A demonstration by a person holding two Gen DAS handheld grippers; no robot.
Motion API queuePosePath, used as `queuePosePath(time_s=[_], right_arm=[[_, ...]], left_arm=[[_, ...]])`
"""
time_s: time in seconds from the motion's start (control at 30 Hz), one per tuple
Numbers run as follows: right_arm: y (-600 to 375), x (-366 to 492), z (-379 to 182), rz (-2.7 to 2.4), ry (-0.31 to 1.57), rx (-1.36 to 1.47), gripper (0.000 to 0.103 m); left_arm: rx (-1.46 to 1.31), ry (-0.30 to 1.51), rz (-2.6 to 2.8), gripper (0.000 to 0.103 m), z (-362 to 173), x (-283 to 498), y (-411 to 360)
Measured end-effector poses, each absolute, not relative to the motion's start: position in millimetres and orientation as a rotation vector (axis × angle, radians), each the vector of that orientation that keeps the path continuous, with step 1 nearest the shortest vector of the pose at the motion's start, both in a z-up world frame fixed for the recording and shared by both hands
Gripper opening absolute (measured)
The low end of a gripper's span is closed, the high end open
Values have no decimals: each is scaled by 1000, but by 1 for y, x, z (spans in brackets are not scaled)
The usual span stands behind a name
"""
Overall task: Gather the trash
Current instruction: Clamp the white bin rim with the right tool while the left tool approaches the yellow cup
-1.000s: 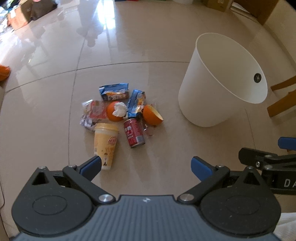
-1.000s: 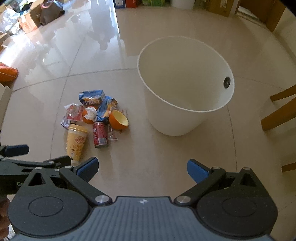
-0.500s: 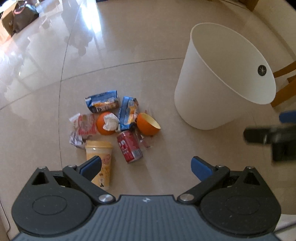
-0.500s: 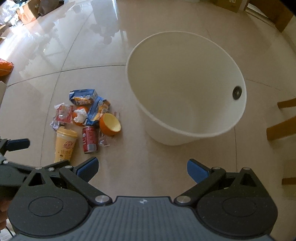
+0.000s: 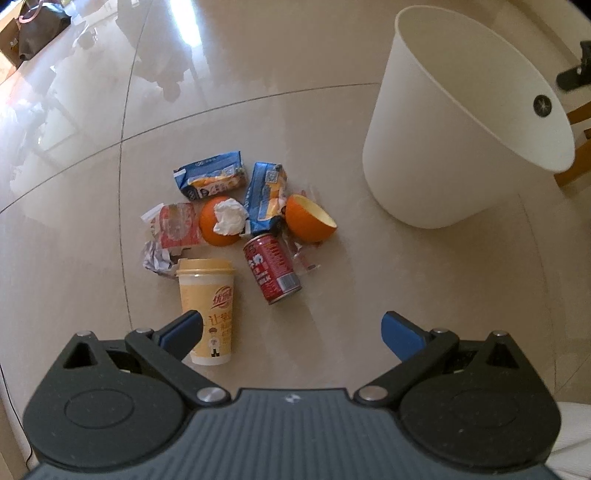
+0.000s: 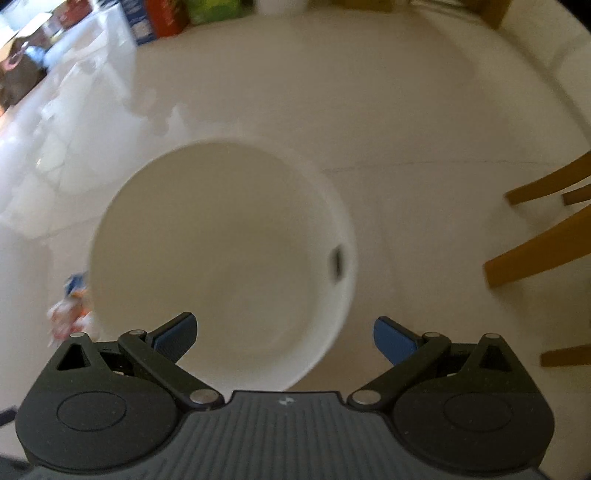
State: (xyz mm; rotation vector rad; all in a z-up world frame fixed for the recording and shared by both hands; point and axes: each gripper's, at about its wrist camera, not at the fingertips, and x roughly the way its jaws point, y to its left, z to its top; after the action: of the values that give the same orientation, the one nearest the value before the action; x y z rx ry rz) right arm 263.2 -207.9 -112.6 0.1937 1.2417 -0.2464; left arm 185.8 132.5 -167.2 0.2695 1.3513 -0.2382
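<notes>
A pile of trash lies on the tiled floor: a yellow paper cup [image 5: 207,306] on its side, a red can [image 5: 271,268], two blue snack wrappers [image 5: 211,180] [image 5: 266,194], an orange with a tissue on it [image 5: 221,221], half an orange peel [image 5: 308,218] and a red-and-white wrapper [image 5: 173,226]. My left gripper [image 5: 291,332] hovers open just short of the cup and can, holding nothing. To the right stands a white bin [image 5: 458,125]. My right gripper [image 6: 284,334] is open above the bin [image 6: 221,258], whose inside looks bare. This view is blurred.
Wooden chair legs [image 6: 543,243] stand to the right of the bin. Boxes and bags [image 6: 155,18] line the far wall. A dark bag [image 5: 40,29] sits at the far left. The other gripper's dark tip [image 5: 576,70] shows beyond the bin.
My left gripper has come lower and nearer to the trash pile. My right gripper has swung quickly over the bin's mouth, and the pile has slid to that view's left edge.
</notes>
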Motion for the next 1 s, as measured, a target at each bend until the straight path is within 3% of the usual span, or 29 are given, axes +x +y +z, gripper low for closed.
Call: queuePosePath(time_s=[0.1, 0.27, 0.33, 0.47, 0.6, 0.7, 1.0], right_arm=[[-228, 270, -116, -261, 1190, 194, 99], [-239, 285, -135, -247, 1185, 168, 74], [-240, 288, -145, -238, 1191, 154, 54], [-248, 293, -166, -247, 1222, 183, 40], [-255, 297, -177, -258, 1243, 196, 18], [-247, 302, -181, -244, 1238, 172, 12], [-237, 298, -179, -232, 1231, 140, 13]], left_arm=[[267, 1362, -219, 102, -172, 187, 137], [254, 1397, -204, 102, -182, 188, 143], [243, 1416, -200, 102, -186, 188, 145], [243, 1430, -210, 102, -190, 187, 147], [245, 1422, -221, 102, -190, 186, 148], [240, 1424, -225, 102, -191, 186, 147], [273, 1432, -243, 102, -204, 180, 146]])
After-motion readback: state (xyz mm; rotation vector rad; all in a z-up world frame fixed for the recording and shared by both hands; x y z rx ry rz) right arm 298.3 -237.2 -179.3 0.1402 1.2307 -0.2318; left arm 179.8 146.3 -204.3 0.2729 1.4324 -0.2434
